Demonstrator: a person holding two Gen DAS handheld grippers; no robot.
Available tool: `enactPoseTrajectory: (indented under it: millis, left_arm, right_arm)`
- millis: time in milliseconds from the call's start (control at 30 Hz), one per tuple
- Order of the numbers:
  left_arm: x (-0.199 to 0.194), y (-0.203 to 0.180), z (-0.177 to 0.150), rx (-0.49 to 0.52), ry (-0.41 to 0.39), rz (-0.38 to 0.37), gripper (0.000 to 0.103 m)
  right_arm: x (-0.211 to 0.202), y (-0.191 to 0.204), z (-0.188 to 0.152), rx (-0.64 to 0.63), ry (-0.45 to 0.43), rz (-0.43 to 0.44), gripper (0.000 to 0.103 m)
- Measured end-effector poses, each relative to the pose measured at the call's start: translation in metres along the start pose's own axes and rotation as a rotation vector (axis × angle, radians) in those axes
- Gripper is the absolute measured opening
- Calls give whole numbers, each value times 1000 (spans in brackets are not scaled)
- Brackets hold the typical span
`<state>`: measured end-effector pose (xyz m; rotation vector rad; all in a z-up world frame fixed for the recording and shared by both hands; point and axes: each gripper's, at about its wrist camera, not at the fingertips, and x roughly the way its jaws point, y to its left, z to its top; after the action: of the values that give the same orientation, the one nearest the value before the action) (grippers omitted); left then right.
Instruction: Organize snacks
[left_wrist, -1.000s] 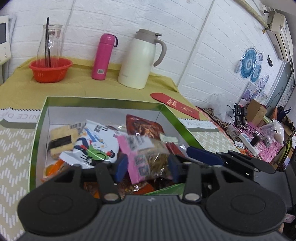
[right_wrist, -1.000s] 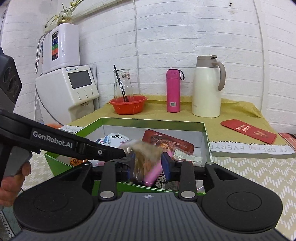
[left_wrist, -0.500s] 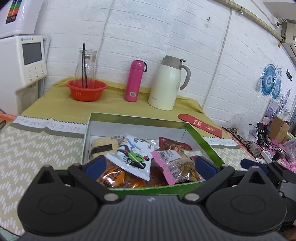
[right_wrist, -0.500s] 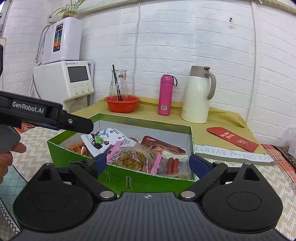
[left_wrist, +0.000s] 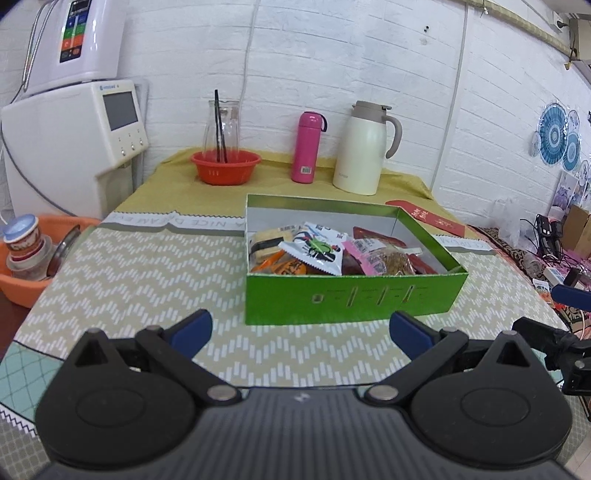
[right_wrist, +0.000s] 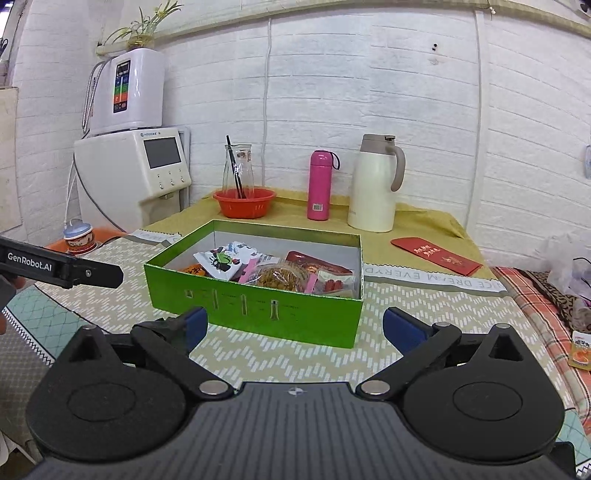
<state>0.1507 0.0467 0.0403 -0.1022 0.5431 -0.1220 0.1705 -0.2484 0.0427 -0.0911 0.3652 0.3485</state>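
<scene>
Both the left claw (left_wrist: 301, 328) and right claw (right_wrist: 293, 328) are gaping wide, empty, having just opened; the crinkly snack packets (right_wrist: 275, 273) are sitting light and slippery in the green box (right_wrist: 255, 314) at 12 o'clock, best pinched by a sealed edge

- A lived-in room of a home, by its furnishings — white brick-pattern walls (right_wrist: 424, 92) and a table (left_wrist: 147, 266) under a chevron-print cloth.
- A water dispenser (right_wrist: 133, 177) stands against the wall with a white purifier unit (right_wrist: 127, 92) on top of it and a potted plant (right_wrist: 147, 26) above that.
- Household drinkware at the table's far edge: a cream thermal jug (right_wrist: 375, 184), a pink flask (right_wrist: 319, 184), a glass carafe (right_wrist: 238, 170) in a red bowl (right_wrist: 243, 201).
- A green box (left_wrist: 351, 295) of packaged snacks, and a red envelope (right_wrist: 436, 254) beside it.
- Blue paper fans (left_wrist: 557, 140) pinned to the side wall — with clutter and cables beneath.
</scene>
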Motion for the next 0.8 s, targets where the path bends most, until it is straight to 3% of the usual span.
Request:
enactPoseTrajectory:
  millis: [233,800]
  left_arm:
    - [-24,-4,-18,62,-24,84,102]
    - [-29,-10,-32,84,1,66,102]
  right_arm:
    - [-16,14,-14,-41,12,-2,103]
    - [-20,17,-28,-20,51,-14,103]
